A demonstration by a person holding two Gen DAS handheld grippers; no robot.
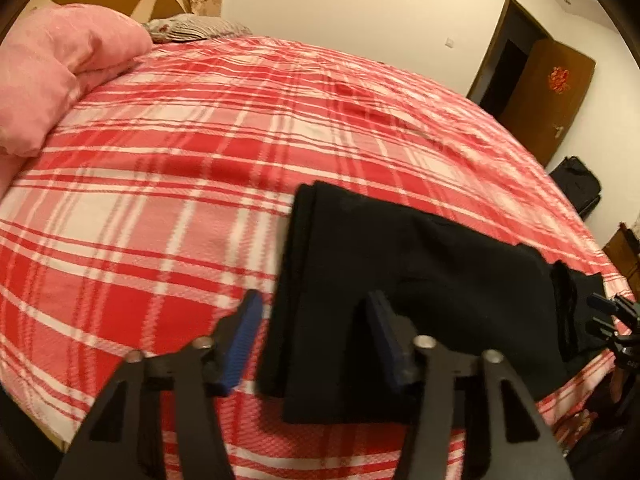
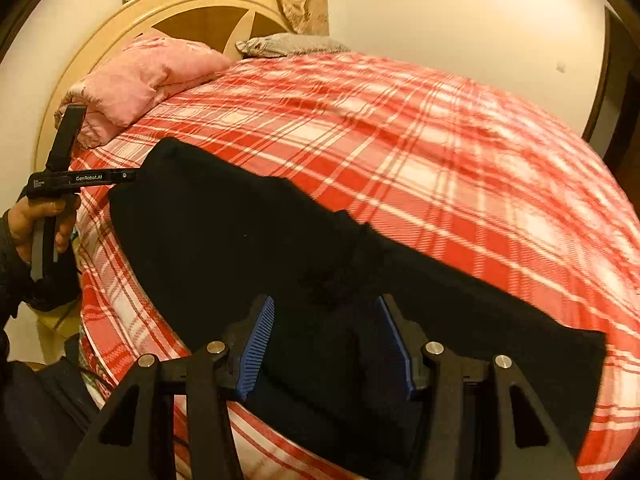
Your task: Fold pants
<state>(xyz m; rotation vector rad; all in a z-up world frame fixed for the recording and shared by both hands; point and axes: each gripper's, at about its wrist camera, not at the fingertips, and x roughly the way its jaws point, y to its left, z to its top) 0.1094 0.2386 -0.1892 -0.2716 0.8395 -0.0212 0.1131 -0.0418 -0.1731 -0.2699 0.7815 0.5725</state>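
Black pants (image 1: 400,280) lie folded lengthwise near the front edge of a bed with a red and white plaid cover (image 1: 180,160). My left gripper (image 1: 316,308) is open above the pants' left end, its blue pads apart and empty. My right gripper (image 2: 326,312) is open above the middle of the pants (image 2: 240,248), nothing between its pads. The left gripper's body (image 2: 80,178) shows in the right wrist view at the pants' left end, held by a hand. The right gripper's tip (image 1: 612,316) shows at the right edge of the left wrist view.
A pink duvet (image 1: 52,68) and a grey pillow (image 1: 192,26) lie at the head of the bed by the cream headboard (image 2: 180,4). A brown door (image 1: 548,88) stands open beyond the bed. A dark bag (image 1: 576,184) sits on the floor.
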